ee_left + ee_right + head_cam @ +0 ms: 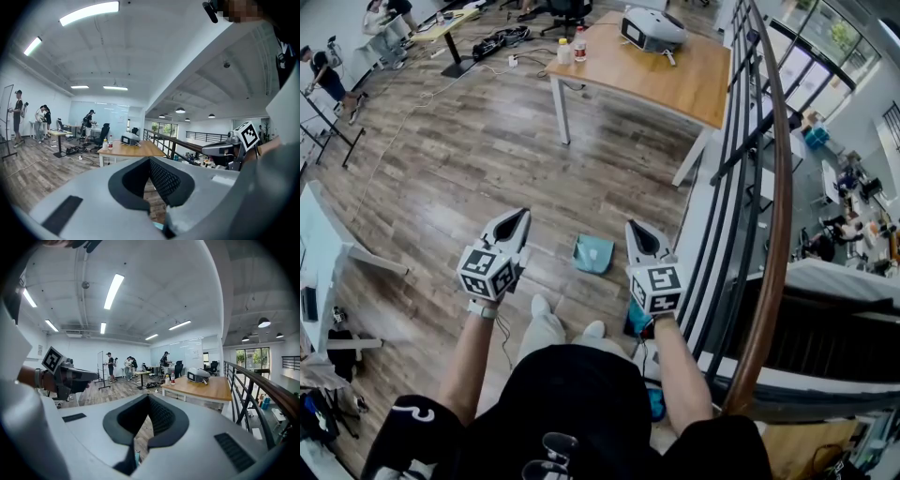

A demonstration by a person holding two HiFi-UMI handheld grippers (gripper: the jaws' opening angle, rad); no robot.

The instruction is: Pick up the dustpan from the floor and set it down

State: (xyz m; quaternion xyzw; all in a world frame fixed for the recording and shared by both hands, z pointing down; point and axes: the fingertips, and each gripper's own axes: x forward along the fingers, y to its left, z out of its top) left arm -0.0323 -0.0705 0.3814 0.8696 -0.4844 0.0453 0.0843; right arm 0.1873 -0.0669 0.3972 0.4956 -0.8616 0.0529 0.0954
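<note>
Head view: saw the dustpan [593, 253] lying on the wooden floor [469, 159], just ahead of the person's shoes [542, 305] and framed between the left hand-held gripper [517, 217] and the right hand-held gripper [635, 228], touched by neither. Found both held out in front at about level, well above the floor, tips pointing away from the body. Noted a desk [675, 80] farther ahead with a white device [652, 28] and two bottles [572, 47] on top, and a railing [769, 187] along the right. Left gripper view: read the jaws as pressed together, nothing pinched; caught the desk beyond them and the right one's marker cube [247, 135] off to the right. Right gripper view: read the jaws as pressed together too, empty; spotted the desk and railing ahead, several people [117, 365] standing far back, and the left one's marker cube at the left edge.
</note>
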